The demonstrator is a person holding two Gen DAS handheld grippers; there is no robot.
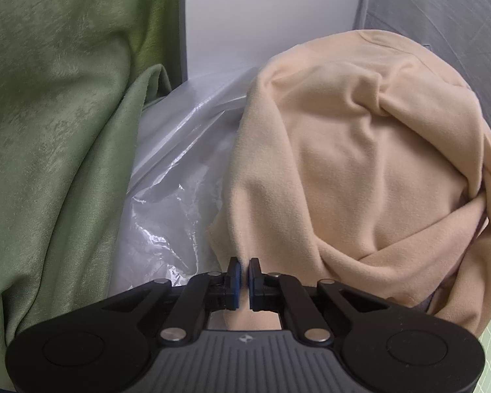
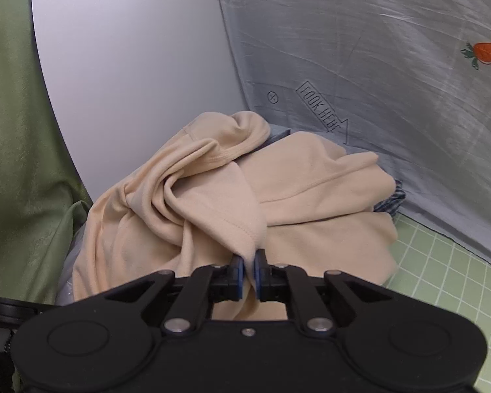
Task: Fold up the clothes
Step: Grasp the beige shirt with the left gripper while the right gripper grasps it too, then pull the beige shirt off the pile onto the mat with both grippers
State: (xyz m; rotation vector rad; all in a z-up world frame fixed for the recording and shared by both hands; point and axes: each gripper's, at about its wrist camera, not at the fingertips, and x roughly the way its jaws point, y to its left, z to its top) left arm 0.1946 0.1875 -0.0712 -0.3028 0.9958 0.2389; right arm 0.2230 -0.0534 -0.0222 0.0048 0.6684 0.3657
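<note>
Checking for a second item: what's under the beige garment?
A blue-checked fabric pokes out from under the beige garment at its far right edge; clear plastic shows at its left. The rest is covered.

Right wrist view: grey sheet (image 2: pixel 376 65) bears outlined arrow-shaped label (image 2: pixel 322 111), slanted, capitals reading "LOOK HERE", some letters distorted by creases. Beside label, small circled plus sign (image 2: pixel 272 98), printed on same sheet. Near right edge of sheet, orange carrot picture (image 2: pixel 484 53) with green leaves, no words.
Left wrist view: small pale logo mark (image 1: pixel 244 338) on gripper body, too small to read.
</note>
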